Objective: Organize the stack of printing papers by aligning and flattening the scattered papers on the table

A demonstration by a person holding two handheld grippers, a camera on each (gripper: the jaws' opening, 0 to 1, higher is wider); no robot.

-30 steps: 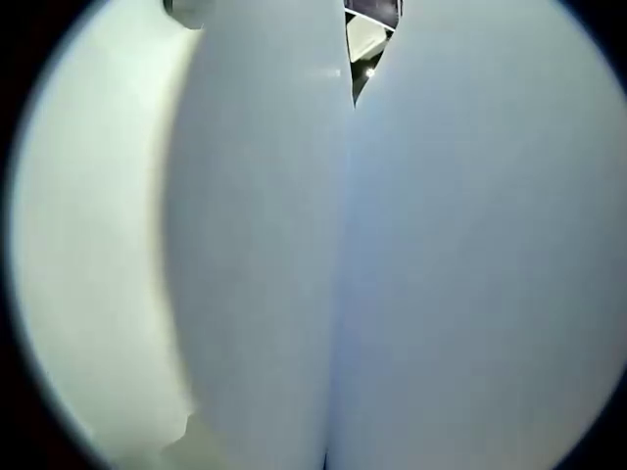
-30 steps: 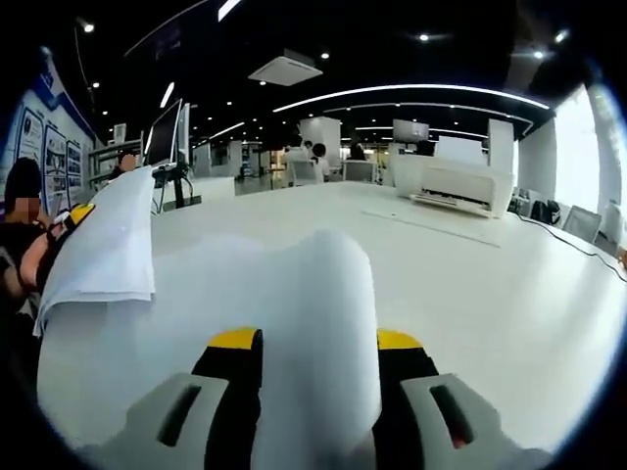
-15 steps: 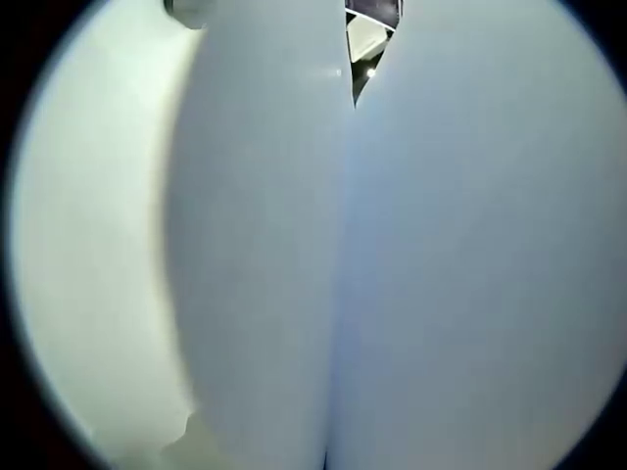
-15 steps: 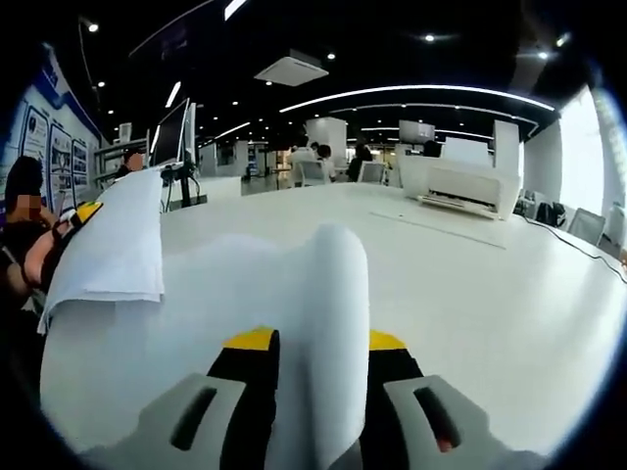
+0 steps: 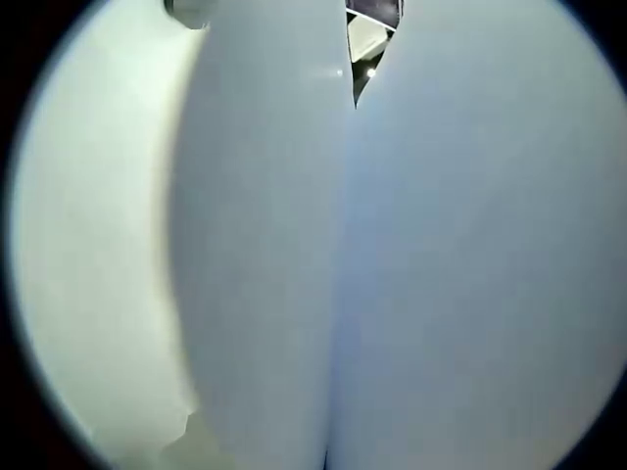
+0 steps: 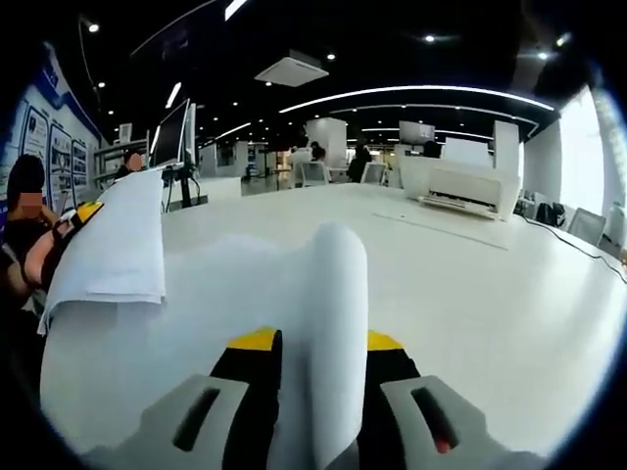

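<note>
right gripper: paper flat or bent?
Bent. The paper arches up between the right gripper's jaws, off the table.

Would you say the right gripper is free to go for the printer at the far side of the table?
Probably not yet: the right gripper is shut on the papers, though the table toward the printer looks unobstructed.

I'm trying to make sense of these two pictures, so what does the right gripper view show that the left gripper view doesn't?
The right gripper view has the wide white table, a printer at its far side, a monitor, and the right gripper pinching a bowed fold of paper. The left gripper view is pressed close against white sheets, with a dark sliver of room in the gap at the top. Both show white paper.
</note>
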